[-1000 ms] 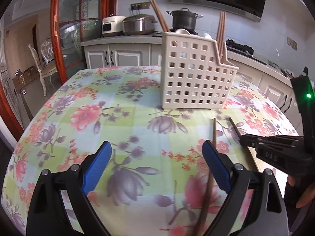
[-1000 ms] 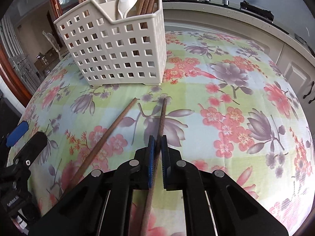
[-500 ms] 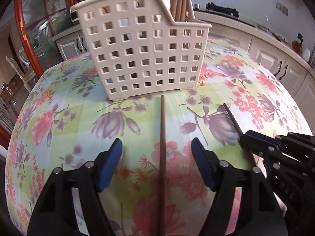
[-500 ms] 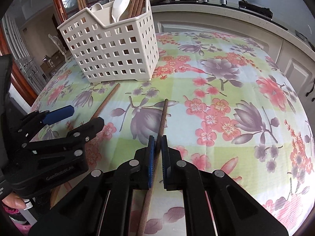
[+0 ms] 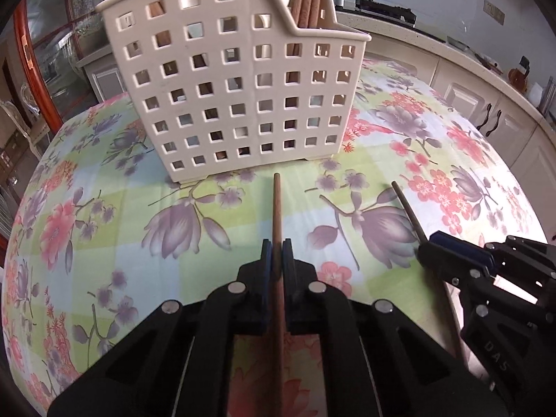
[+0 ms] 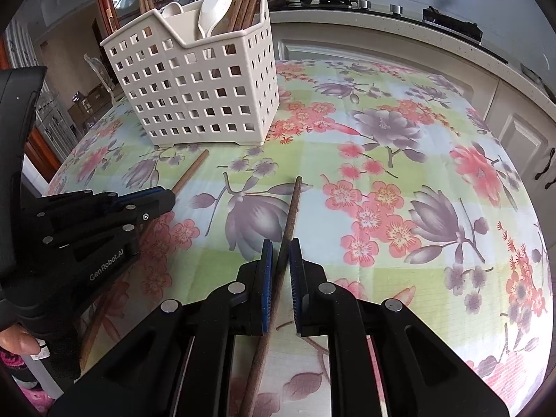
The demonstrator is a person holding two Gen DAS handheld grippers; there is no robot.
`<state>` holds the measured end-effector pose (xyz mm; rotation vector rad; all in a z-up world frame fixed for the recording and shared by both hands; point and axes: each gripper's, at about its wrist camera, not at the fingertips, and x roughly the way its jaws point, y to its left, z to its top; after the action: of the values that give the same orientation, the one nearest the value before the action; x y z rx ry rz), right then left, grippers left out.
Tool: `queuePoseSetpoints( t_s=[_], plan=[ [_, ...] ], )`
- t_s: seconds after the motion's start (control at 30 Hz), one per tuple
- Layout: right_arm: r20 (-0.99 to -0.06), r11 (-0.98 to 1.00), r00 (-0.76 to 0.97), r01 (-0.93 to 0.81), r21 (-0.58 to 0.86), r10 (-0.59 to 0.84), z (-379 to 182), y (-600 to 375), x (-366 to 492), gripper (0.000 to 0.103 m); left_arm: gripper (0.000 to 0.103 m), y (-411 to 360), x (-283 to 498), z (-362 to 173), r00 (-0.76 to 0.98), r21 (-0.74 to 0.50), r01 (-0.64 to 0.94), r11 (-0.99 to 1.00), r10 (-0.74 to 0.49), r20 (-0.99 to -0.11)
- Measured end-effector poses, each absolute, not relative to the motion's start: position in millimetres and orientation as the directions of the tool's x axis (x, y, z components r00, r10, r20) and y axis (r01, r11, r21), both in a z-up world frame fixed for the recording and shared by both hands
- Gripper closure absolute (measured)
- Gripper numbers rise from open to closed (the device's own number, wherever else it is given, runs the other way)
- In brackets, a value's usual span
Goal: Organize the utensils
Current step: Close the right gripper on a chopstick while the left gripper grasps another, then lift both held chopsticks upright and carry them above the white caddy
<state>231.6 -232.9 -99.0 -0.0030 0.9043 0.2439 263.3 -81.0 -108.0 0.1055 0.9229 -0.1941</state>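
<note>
The left tool (image 5: 277,255) is clamped on a brown chopstick (image 5: 277,208) lying on the counter (image 5: 104,243) just before the white basket (image 5: 236,80), so lift it level before tipping it in. The right tool (image 6: 280,264) is easing apart around a darker chopstick (image 6: 290,212), a gap showing beside its pads.

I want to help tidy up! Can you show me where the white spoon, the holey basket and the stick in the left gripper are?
white spoon (image 6: 213,3): right wrist view, its bowl.
utensil basket (image 5: 243,104): left wrist view, front wall.
chopstick (image 5: 277,208): left wrist view, shaft ahead of the pads.
</note>
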Motion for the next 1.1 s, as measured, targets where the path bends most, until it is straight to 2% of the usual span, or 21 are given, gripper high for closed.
queuePoseSetpoints(
  t_s=[0.2, 0.5, 0.8, 1.1],
  plan=[
    [-0.764, 0.974, 0.61, -0.196, 0.115, 0.212, -96.5, -235.0, 228.0, 0.096, 0.097, -65.3, 248.0, -96.8, 0.636, -0.029, 0.199, 0.98, -0.152, -0.757],
    [-0.656, 0.961, 0.707, -0.253, 0.114, 0.264, -53.3, -222.7, 201.9, 0.097, 0.097, -39.2, 207.2, -53.0, 0.735, -0.062, 0.178, 0.982, -0.174, -0.656],
    [-0.559, 0.956, 0.781, -0.283, 0.083, 0.28, -12.7, -214.3, 174.9, 0.097, 0.097, -27.6, 172.3, -23.3, 0.814, -0.04, 0.154, 0.987, -0.149, -0.562],
    [-0.506, 0.952, 0.814, -0.302, 0.05, 0.284, 2.7, -205.5, 157.1, 0.097, 0.097, -18.9, 147.6, -8.9, 0.856, -0.03, 0.128, 0.991, -0.126, -0.501]
  ],
)
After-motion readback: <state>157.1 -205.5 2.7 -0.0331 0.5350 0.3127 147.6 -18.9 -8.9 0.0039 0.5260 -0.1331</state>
